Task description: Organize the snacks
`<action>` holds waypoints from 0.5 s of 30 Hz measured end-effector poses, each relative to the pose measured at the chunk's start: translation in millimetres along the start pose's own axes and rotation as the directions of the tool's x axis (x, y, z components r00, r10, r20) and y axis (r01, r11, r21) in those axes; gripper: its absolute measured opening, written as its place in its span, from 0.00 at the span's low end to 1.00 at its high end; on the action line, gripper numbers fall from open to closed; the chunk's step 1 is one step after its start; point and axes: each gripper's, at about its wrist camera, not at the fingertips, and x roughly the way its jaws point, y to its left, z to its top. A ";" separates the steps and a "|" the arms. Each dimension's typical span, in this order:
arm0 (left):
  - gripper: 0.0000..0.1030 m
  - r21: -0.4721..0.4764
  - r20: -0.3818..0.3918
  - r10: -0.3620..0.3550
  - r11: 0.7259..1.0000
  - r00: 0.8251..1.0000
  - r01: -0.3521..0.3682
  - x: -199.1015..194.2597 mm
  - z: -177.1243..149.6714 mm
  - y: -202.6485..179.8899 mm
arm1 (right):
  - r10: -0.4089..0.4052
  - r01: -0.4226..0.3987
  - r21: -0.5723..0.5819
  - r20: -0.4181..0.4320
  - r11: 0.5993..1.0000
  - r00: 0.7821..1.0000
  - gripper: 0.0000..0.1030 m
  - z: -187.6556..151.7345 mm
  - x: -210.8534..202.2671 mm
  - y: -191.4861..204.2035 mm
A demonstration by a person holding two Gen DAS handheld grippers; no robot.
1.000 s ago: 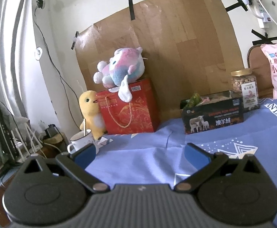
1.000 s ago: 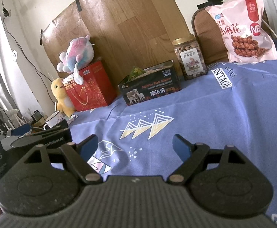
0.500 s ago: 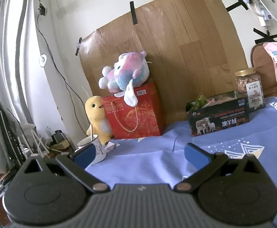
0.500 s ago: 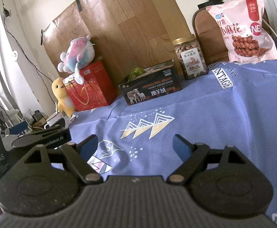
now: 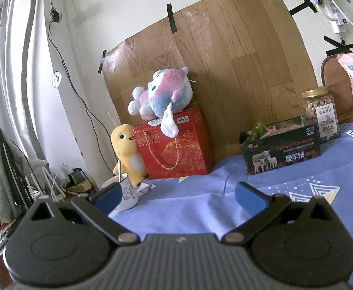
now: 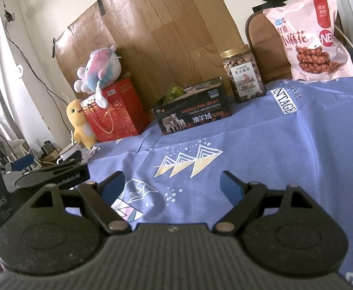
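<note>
Both grippers are empty, jaws spread wide: the left gripper [image 5: 178,194] hangs low over the blue patterned cloth [image 6: 261,145] covering the worktop, and the right gripper [image 6: 171,186] sits likewise near the front edge. No snack is in hand, so the step is judged to be the first reach. The snacks stand well back along the wall: a pink bag of twisted dough sticks [image 6: 309,36] propped upright at far right, a clear gold-lidded jar of nuts [image 6: 244,75] beside it, and a dark open-topped cardboard box printed with sheep [image 6: 195,116] already holding a few small packets. The box is the likely destination. The jar should be gripped squarely across its body below the lid; the bag is soft and may slump, so a pinch near its top seam is advisable. Unrelated items crowd the left: a red gift bag [image 5: 174,149] bearing a pastel plush toy [image 5: 161,94], a yellow plush duck [image 5: 125,149], and a white mug with a stick [image 5: 125,193] close by the left finger, which could be knocked.
</note>
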 end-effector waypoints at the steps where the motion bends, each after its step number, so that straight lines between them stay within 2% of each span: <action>1: 1.00 0.000 0.000 0.000 1.000 1.000 0.000 0.1 0.0 0.0 | 0.000 0.000 0.000 0.000 1.000 1.000 0.85 0.0 -0.1 -0.1; 15: 1.00 0.002 0.003 0.005 1.000 1.000 -0.005 -0.7 1.0 0.1 | -0.001 0.001 0.000 0.001 1.000 1.000 0.85 0.2 -0.3 0.5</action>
